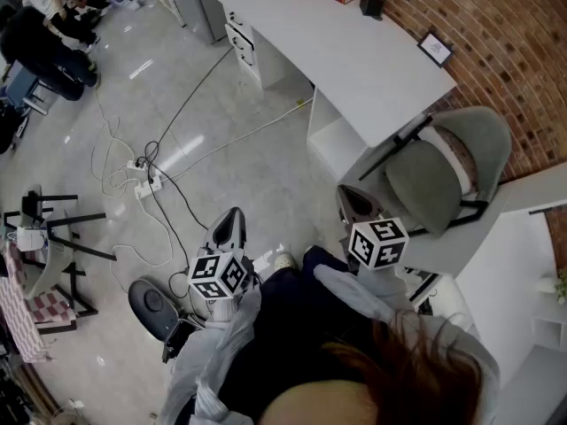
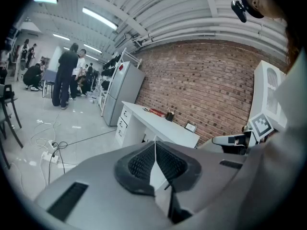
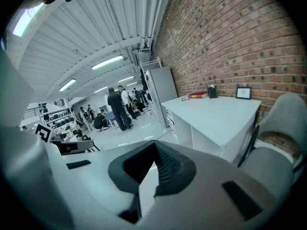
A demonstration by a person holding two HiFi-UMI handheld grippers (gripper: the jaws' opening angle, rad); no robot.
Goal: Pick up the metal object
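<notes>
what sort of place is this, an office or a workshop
Probably a shared lab or workshop-style office: a white desk against a brick wall, a grey chair, cables across the floor, and people grouped further off.

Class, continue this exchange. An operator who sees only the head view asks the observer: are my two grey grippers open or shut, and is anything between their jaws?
Observer: The grey left gripper is shut, its black ribbed pads pressed together on nothing.
Operator: And the right one?
Observer: The grey right gripper is shut too, and empty.
Operator: What is overhead?
Observer: Long white tube lamps, lit.
</notes>
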